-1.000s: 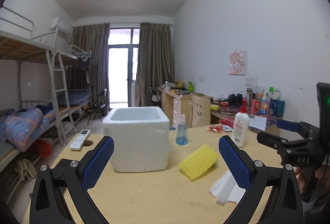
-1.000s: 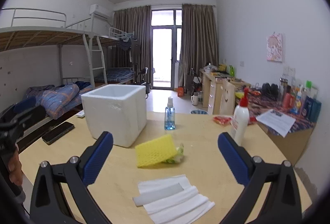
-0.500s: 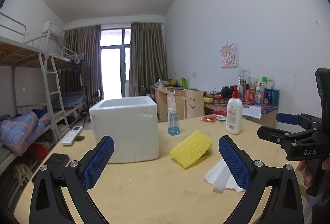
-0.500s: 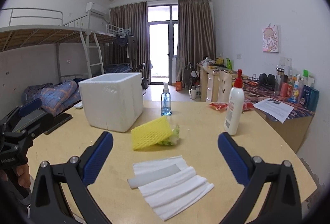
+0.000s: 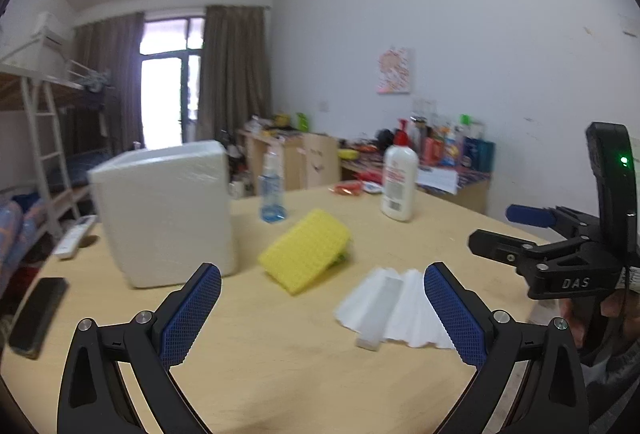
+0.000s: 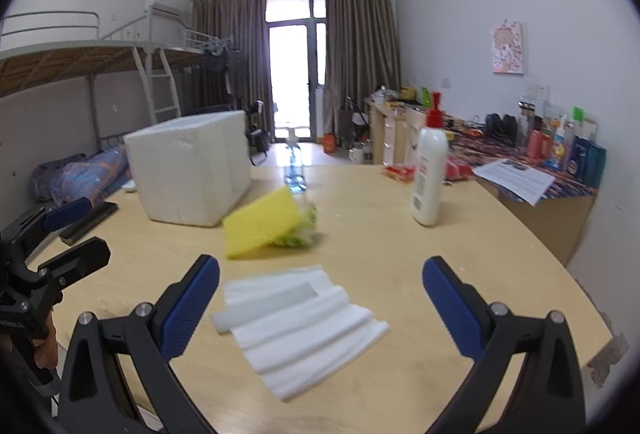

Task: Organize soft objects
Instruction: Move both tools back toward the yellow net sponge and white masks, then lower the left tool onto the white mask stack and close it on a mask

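Observation:
A yellow sponge [image 5: 306,254] [image 6: 262,226] lies tilted mid-table, propped on a green-white scrap [image 6: 300,234]. White foam sheets [image 5: 394,308] [image 6: 298,316] lie flat in front of it. A white foam box [image 5: 166,208] [image 6: 194,170] stands open-topped at the left. My left gripper [image 5: 322,308] is open above the table, short of the sponge and sheets, holding nothing. My right gripper [image 6: 320,300] is open just above the foam sheets, empty. Each gripper shows in the other's view: the right gripper [image 5: 516,228] at the right edge, the left gripper [image 6: 74,234] at the left edge.
A white lotion bottle [image 5: 398,182] [image 6: 430,176] and a blue spray bottle [image 5: 272,188] [image 6: 295,170] stand behind the sponge. A black phone [image 5: 38,310] and a remote [image 5: 76,236] lie at the table's left. A cluttered desk [image 6: 536,162] sits to the right, bunk beds to the left.
Both grippers have come lower and closer to the table; the sponge and foam sheets look larger and nearer. Both stay open. Nothing on the table moved.

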A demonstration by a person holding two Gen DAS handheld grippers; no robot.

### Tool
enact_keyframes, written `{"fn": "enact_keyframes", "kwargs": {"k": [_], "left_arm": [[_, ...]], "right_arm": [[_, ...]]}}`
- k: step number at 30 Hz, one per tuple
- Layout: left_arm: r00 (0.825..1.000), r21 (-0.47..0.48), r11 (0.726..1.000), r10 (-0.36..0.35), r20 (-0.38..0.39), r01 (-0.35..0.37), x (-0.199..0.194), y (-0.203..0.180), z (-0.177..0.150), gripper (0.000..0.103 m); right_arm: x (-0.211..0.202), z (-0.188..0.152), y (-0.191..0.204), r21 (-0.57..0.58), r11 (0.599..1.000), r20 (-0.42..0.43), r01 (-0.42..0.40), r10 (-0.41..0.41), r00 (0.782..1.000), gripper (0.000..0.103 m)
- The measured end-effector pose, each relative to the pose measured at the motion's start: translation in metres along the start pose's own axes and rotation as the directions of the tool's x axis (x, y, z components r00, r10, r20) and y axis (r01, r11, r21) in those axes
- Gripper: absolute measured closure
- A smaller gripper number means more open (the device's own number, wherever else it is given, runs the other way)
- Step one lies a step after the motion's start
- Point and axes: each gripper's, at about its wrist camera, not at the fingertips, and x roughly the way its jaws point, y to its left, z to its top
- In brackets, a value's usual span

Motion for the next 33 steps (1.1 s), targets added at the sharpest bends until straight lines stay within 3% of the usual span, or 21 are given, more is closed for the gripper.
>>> {"fn": "enact_keyframes", "kwargs": {"k": [8, 14, 17, 22, 29, 31, 33], "left_arm": [[0.993, 0.060, 0.994, -0.091, -0.072, 0.095, 0.024, -0.019, -0.008, 0.001], [0.975, 0.076, 0.987, -0.123, -0.186, 0.139, 0.047, -0.028, -0.016, 0.009], [0.951, 0.060, 0.986, -0.132, -0.279, 0.155, 0.065, -0.029, -0.017, 0.021], [0.924, 0.031, 0.984, -0.152, -0.351, 0.174, 0.080, -0.031, -0.019, 0.039], [0.909, 0.047, 0.987, -0.119, -0.398, 0.151, 0.091, -0.035, -0.024, 0.053], [0.903, 0.052, 0.988, -0.112, -0.416, 0.147, 0.096, -0.037, -0.025, 0.064], [0.896, 0.046, 0.988, -0.112, -0.430, 0.146, 0.101, -0.037, -0.027, 0.066]], "right_arm": [[0.002, -0.012, -0.012, 0.001, 0.999, -0.055, 0.039, -0.039, 0.998, 0.000], [0.006, -0.016, -0.015, -0.006, 0.999, -0.064, 0.034, -0.035, 0.997, 0.000], [0.011, -0.020, -0.019, 0.006, 0.999, -0.081, 0.032, -0.032, 0.996, 0.000], [0.020, -0.025, -0.025, 0.018, 1.000, -0.108, 0.024, -0.022, 0.994, 0.000], [0.029, -0.028, -0.032, 0.027, 1.000, -0.122, 0.000, 0.003, 0.992, 0.000], [0.030, -0.028, -0.031, 0.025, 1.000, -0.127, -0.005, 0.008, 0.992, 0.000], [0.031, -0.029, -0.033, 0.032, 0.999, -0.128, -0.010, 0.014, 0.992, 0.000]]}}
